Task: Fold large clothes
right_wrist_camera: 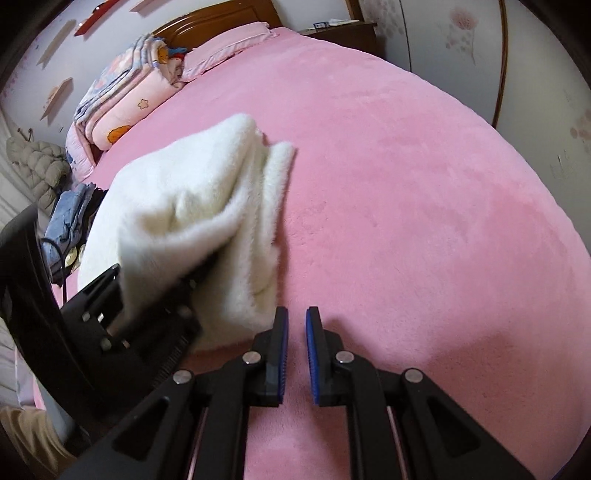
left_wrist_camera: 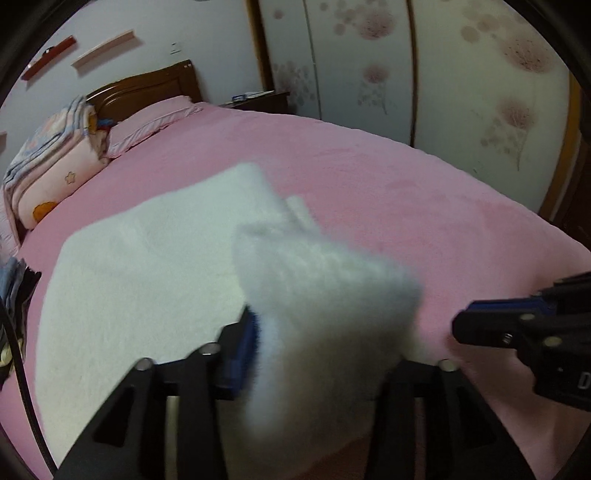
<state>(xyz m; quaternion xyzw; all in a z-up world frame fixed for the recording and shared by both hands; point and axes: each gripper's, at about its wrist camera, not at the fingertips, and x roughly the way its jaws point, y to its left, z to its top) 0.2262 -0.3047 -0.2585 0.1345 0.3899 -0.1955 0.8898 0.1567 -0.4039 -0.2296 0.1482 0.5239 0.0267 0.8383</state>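
A white fluffy garment (left_wrist_camera: 147,266) lies on the pink bed (left_wrist_camera: 406,192); it also shows in the right wrist view (right_wrist_camera: 192,206). My left gripper (left_wrist_camera: 317,343) is shut on a lifted fold of the garment, which hides its right finger. It appears from the side in the right wrist view (right_wrist_camera: 147,295), under the raised cloth. My right gripper (right_wrist_camera: 296,325) hovers over bare pink bedding just right of the garment's near corner, jaws a narrow gap apart and empty. Its tip also shows in the left wrist view (left_wrist_camera: 480,325).
Folded quilts (right_wrist_camera: 122,107) and a pink pillow (right_wrist_camera: 229,40) lie by the wooden headboard (left_wrist_camera: 147,85). Wardrobe doors (left_wrist_camera: 443,74) stand beyond the bed. A nightstand (right_wrist_camera: 343,29) is at the far corner. Clothes (right_wrist_camera: 70,214) are piled off the bed's left side.
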